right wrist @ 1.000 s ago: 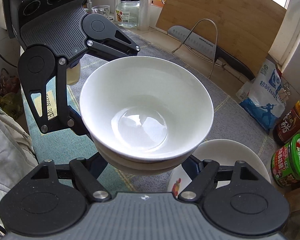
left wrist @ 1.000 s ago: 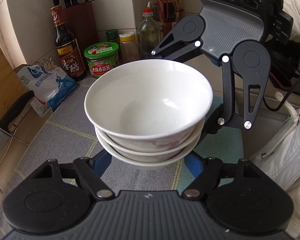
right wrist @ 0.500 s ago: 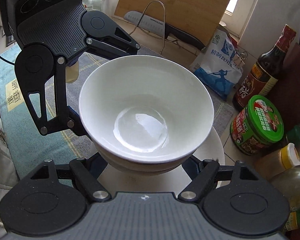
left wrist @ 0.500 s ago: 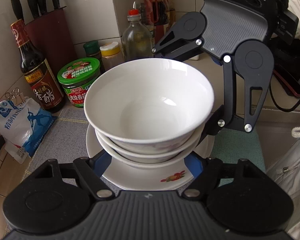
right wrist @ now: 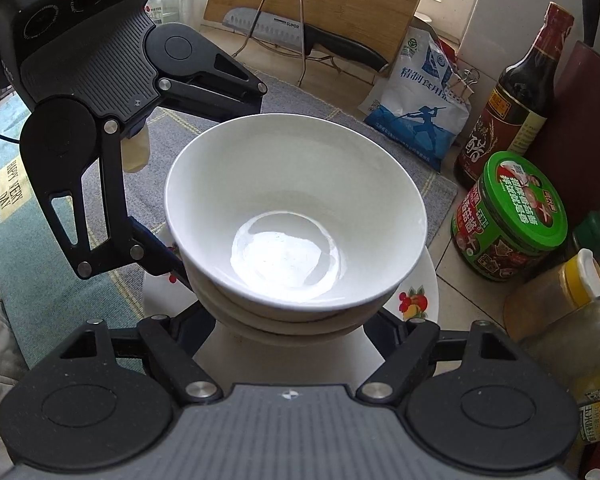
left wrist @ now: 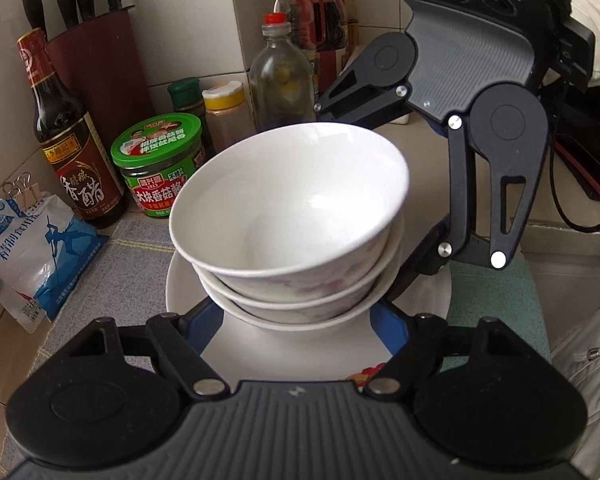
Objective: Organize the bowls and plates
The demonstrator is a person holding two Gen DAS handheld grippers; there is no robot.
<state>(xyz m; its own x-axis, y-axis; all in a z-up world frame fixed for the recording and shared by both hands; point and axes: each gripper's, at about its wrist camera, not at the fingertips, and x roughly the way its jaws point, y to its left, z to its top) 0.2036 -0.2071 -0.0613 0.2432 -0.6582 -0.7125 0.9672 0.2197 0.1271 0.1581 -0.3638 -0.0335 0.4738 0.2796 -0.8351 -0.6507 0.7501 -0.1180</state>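
A stack of three nested white bowls [left wrist: 288, 216] is clasped from opposite sides by the left gripper [left wrist: 296, 320] and the right gripper [right wrist: 290, 320], each pair of fingers closed against the lowest bowl. One white plate [left wrist: 300, 346] with a fruit motif is seen directly beneath the stack, on the grey mat [right wrist: 296, 100]; contact cannot be told. The top bowl is seen empty; to the far left one green-lidded jar [left wrist: 160, 164] and one dark vinegar bottle [left wrist: 72, 148] are seen.

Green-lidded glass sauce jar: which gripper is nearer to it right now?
Right, probably. The green-lidded glass sauce jar stands just right of the right gripper, level with the stack of white bowls. From the left gripper it sits beyond the stack, leftward.
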